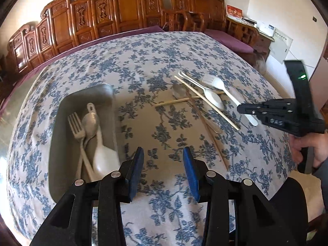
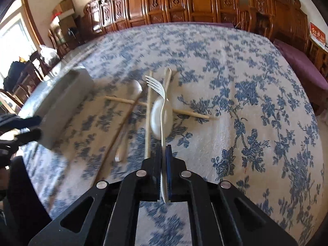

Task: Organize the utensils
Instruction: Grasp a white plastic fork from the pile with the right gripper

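My right gripper (image 2: pixel 164 146) is shut on the handle of a white plastic fork (image 2: pixel 161 94), whose tines point away over the pile. Under the fork lie a white spoon (image 2: pixel 157 119), two crossed pale chopsticks (image 2: pixel 148 112) and a metal spoon (image 2: pixel 136 88). The left wrist view shows the same pile, with the fork (image 1: pixel 217 84) and the right gripper (image 1: pixel 240 109) at its handle. My left gripper (image 1: pixel 163 150) is open and holds nothing, hovering over the cloth beside the grey tray (image 1: pixel 61 106). In the tray lie a fork (image 1: pixel 75 127), a metal spoon (image 1: pixel 90 123) and a white spoon (image 1: pixel 104 157).
A blue-flowered tablecloth (image 1: pixel 153 61) covers the table. Carved wooden chairs (image 1: pixel 123 10) with purple cushions line the far side. A hand (image 1: pixel 311 147) grips the right tool at the table's right edge. The tray (image 2: pixel 61 94) stands left of the pile.
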`<action>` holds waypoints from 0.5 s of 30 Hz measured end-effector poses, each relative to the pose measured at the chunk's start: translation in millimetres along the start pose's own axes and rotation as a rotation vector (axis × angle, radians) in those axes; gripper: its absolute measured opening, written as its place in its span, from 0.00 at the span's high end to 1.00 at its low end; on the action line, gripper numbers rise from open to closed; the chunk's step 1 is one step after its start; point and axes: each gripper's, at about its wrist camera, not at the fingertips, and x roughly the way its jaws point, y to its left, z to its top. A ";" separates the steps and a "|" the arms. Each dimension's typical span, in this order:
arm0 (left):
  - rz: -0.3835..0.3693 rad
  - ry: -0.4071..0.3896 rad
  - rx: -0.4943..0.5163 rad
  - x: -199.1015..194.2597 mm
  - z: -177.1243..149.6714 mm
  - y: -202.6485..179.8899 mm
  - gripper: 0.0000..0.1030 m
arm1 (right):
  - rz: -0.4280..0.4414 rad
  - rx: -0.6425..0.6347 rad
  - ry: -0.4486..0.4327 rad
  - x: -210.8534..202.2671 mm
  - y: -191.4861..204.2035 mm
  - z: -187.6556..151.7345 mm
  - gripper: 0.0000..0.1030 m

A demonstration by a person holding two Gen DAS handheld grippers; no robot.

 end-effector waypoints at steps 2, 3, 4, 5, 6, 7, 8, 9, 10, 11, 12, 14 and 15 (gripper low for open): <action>-0.001 0.002 0.005 4.1 2.2 -5.8 0.64 | 0.008 0.007 -0.019 -10.3 1.8 -1.2 0.95; -0.004 0.005 0.005 6.9 3.8 -8.6 0.64 | 0.007 0.008 -0.026 -14.9 2.6 -2.4 0.95; -0.009 0.010 0.004 10.7 5.9 -12.0 0.64 | 0.006 0.010 -0.030 -17.7 2.4 -3.6 0.95; -0.011 0.013 0.004 13.8 7.5 -14.7 0.64 | 0.004 0.016 -0.032 -20.2 1.5 -5.5 0.95; -0.013 0.018 0.005 18.6 10.3 -19.1 0.64 | 0.000 0.014 -0.028 -20.4 0.9 -7.2 0.95; -0.015 0.020 0.006 21.9 12.6 -22.4 0.64 | -0.010 0.005 -0.021 -19.8 0.2 -8.2 0.95; -0.017 0.024 0.008 26.4 15.2 -26.8 0.64 | -0.021 0.007 -0.020 -19.2 -2.5 -9.7 0.95; -0.018 0.027 0.010 30.1 16.9 -29.6 0.64 | -0.017 0.025 -0.016 -18.1 -7.0 -11.2 0.95; -0.021 0.031 0.010 35.6 19.8 -34.4 0.64 | -0.014 0.034 -0.012 -16.5 -10.8 -12.3 0.95; -0.024 0.037 0.010 40.6 21.9 -38.6 0.64 | -0.018 0.043 -0.007 -15.5 -13.9 -13.6 0.95; -0.025 0.039 0.010 45.1 24.0 -42.4 0.64 | -0.017 0.052 -0.005 -14.7 -17.1 -14.7 0.95; -0.031 0.046 0.008 55.8 28.1 -50.2 0.64 | -0.011 0.072 -0.003 -13.5 -22.4 -16.8 0.95; -0.042 0.048 0.006 60.5 29.7 -53.3 0.64 | -0.011 0.077 -0.003 -13.3 -23.9 -17.0 0.95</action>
